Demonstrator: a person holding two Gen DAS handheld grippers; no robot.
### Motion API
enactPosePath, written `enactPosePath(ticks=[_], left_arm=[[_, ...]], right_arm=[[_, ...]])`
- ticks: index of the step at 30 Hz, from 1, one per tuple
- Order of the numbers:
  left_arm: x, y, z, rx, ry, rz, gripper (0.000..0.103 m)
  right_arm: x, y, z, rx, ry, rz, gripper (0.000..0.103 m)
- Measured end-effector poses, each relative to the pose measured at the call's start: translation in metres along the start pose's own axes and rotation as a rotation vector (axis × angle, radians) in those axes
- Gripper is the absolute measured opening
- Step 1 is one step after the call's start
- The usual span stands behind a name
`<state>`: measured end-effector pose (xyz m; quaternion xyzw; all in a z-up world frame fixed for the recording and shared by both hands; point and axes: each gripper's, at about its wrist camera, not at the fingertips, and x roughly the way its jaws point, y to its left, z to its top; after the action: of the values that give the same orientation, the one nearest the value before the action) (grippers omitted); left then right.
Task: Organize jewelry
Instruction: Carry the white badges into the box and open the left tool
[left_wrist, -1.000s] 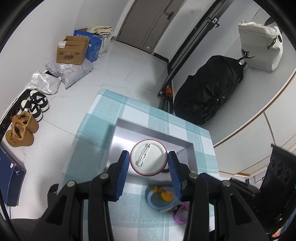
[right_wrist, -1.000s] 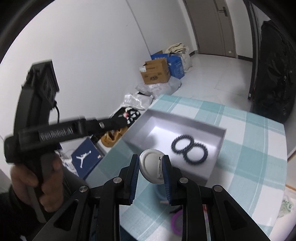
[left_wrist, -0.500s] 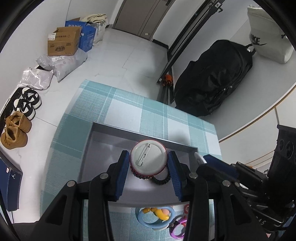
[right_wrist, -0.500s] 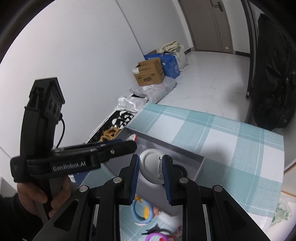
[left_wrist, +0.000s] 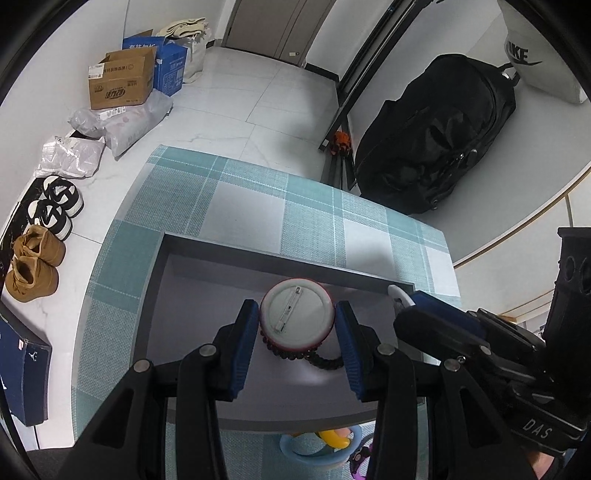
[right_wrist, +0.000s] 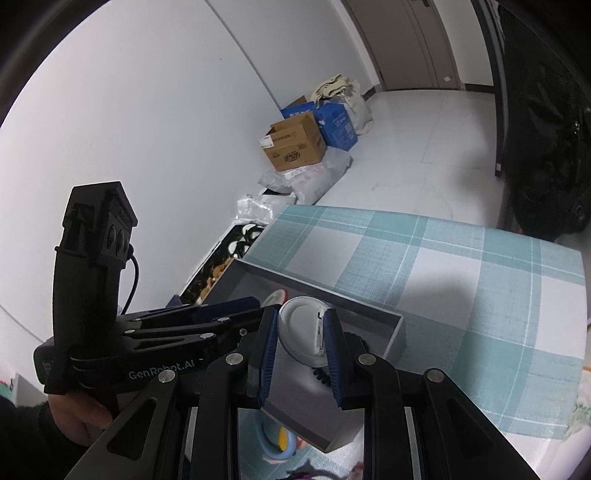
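A grey tray (left_wrist: 207, 273) lies on the teal checked tablecloth. My left gripper (left_wrist: 295, 325) is shut on a round pin badge (left_wrist: 295, 317), white back up with a red rim, held over the tray's middle. Dark beaded bracelets (left_wrist: 314, 360) lie in the tray beneath it. My right gripper (right_wrist: 300, 332) is shut on a second white round badge (right_wrist: 299, 325), held edge-on over the tray (right_wrist: 369, 314); it also shows at the tray's right corner in the left wrist view (left_wrist: 410, 310).
A blue ring toy with a yellow piece (left_wrist: 325, 445) and a purple item (left_wrist: 360, 459) lie on the cloth near the tray's front edge. Beyond the table are shoes (left_wrist: 33, 266), cardboard boxes (left_wrist: 122, 83) and a black duffel bag (left_wrist: 432, 136).
Both grippers have moved forward over the tray with their badges. The tray has come closer in both views, and the right gripper now appears beside the left one.
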<state>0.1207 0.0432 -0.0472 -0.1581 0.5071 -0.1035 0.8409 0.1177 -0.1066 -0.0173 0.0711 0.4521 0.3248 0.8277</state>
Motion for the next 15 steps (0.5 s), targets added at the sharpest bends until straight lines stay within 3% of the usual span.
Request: enactPosePath(ticks=[15], left_arm=[[0.0015,-0.003,0.0023,0.017,0.021,-0.045,0.037]], right_arm=[[-0.0036,-0.0002,0.0009,0.009,-0.001,-0.036,0.028]])
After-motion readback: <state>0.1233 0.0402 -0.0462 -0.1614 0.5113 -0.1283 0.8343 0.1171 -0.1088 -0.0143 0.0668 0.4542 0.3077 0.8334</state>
